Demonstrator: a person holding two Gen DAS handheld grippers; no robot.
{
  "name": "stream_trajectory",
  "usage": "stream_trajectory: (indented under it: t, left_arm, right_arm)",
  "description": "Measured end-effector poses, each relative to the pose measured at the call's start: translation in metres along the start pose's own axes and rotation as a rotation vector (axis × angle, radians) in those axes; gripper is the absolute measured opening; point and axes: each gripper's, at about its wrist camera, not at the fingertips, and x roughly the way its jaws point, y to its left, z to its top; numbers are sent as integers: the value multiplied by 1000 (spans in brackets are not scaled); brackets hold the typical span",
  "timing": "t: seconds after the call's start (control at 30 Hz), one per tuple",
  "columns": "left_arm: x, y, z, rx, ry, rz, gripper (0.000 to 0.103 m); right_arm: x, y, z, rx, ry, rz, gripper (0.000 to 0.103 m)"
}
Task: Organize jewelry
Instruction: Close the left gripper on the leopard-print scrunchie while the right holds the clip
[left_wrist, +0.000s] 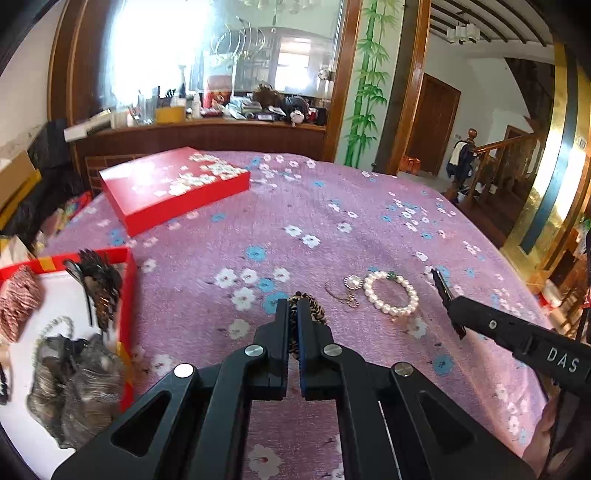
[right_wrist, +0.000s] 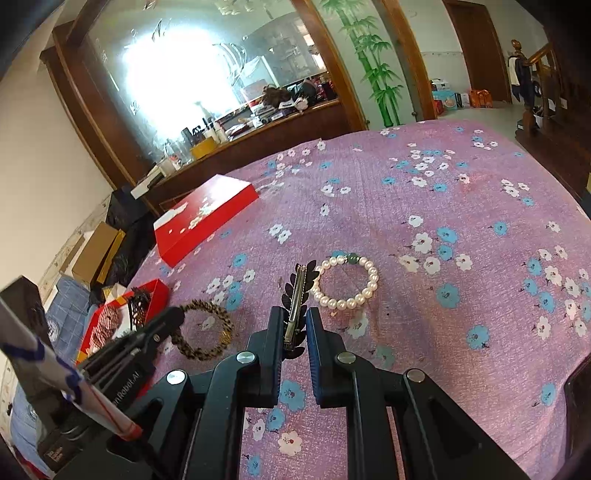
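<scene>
My left gripper (left_wrist: 293, 306) is shut on a leopard-print hair tie (left_wrist: 308, 308). In the right wrist view its loop (right_wrist: 207, 332) hangs from the left gripper (right_wrist: 175, 317) over the purple flowered cloth (left_wrist: 332, 221). My right gripper (right_wrist: 294, 314) is shut on a black leaf-shaped hair clip (right_wrist: 297, 291); in the left wrist view the right gripper (left_wrist: 448, 299) enters from the right with the clip (left_wrist: 439, 282). A pearl bracelet (left_wrist: 391, 293) (right_wrist: 347, 280) with one green bead lies between the two grippers. A small earring (left_wrist: 351, 282) lies beside it.
An open red box (left_wrist: 127, 295) (right_wrist: 159, 291) with a white inside sits at the left, holding several hair accessories and a grey mesh piece (left_wrist: 77, 384). Its red flowered lid (left_wrist: 173, 188) (right_wrist: 203, 218) lies farther back. A cluttered wooden shelf (left_wrist: 221, 125) runs behind the table.
</scene>
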Motion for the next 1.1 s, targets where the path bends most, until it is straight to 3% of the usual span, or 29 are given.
stream_trajectory:
  t: [0.53,1.1]
  left_arm:
    - [-5,-12,-7,77,-46,100,3]
    - [-5,-12,-7,78,-57,109,3]
  right_arm:
    - [10,11,-11,-54,34,-7,13]
    - [9,14,-11,-65,30,-7,13]
